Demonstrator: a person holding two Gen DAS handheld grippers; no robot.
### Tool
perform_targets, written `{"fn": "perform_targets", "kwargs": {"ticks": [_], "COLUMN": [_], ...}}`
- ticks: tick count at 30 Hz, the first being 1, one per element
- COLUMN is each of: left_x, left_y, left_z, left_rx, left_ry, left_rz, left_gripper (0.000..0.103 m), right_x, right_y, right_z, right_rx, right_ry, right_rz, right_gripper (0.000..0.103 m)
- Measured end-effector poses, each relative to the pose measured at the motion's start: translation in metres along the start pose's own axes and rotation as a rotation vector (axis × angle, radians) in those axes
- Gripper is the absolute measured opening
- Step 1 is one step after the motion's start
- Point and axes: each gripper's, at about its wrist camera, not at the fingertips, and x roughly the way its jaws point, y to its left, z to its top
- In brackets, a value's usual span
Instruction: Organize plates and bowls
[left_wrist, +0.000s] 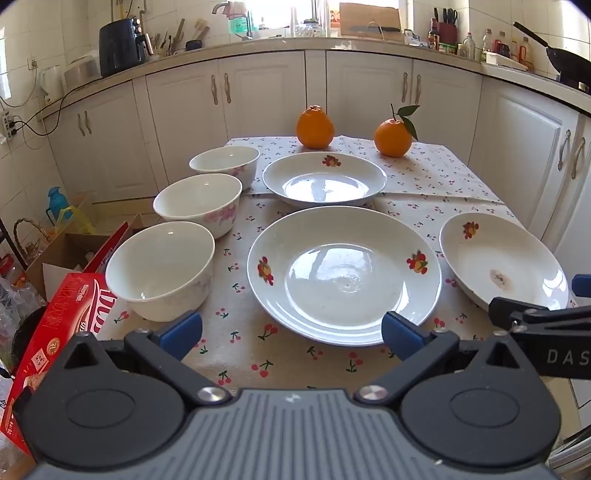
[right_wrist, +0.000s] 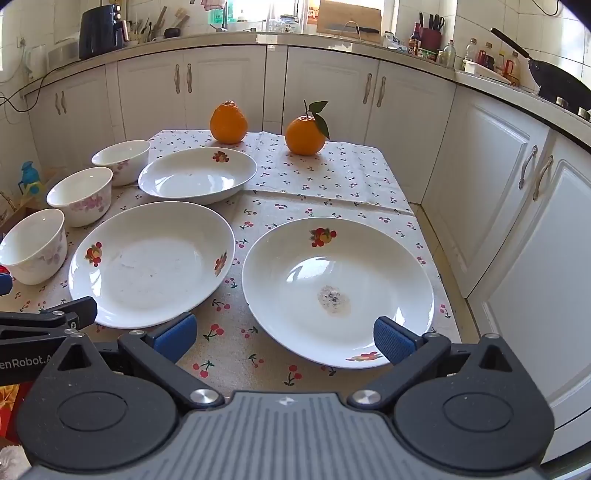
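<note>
Seen from the left wrist camera, three white ceramic bowls with pink flower prints stand upright in a row along the left edge of the cherry-print cloth surface (left_wrist: 240, 354): the near bowl (left_wrist: 160, 269), the middle bowl (left_wrist: 199, 203) and the far bowl (left_wrist: 225, 162), each mouth up with nothing visible inside. Right of them lie three white shallow plates with fruit decals, all flat and face up: the large centre plate (left_wrist: 343, 277), the far plate (left_wrist: 325, 179) behind it and the right plate (left_wrist: 502, 262), which carries a small smudge in its well. Two oranges, a knobbed orange (left_wrist: 315, 126) and a leafy orange (left_wrist: 392, 137), sit beyond the plates at the back of the cloth. The left gripper (left_wrist: 291, 332) has its blue fingers (left_wrist: 181, 332) spread wide and holds nothing; the centre plate's near rim lies just ahead of them, between their lines.

Through the right wrist camera, the right plate (right_wrist: 336, 291) lies directly ahead, its grey smudge near the middle. The right gripper (right_wrist: 284, 338) is spread wide and empty, and the plate's near rim sits at the right-hand finger (right_wrist: 393, 339); contact cannot be told. The centre plate (right_wrist: 151, 262) lies to the left, near but apart, with the far plate (right_wrist: 197, 175) and the three bowls beyond.
</note>
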Motion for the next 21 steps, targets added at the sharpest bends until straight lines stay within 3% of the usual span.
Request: {"fn": "perform_targets", "kwargs": {"ticks": [21], "left_x": [-0.008], "left_y": [0.003], "left_z": [0.0], "left_rx": [-0.012], "left_ry": [-0.033], "left_rz": [0.014], "left_gripper": [0.102], "right_x": [-0.013], "right_y": [0.001], "right_z": [0.001], "right_rx": [0.003], "right_ry": [-0.041], "right_rz": [0.021], "right_gripper": [0.103]}}
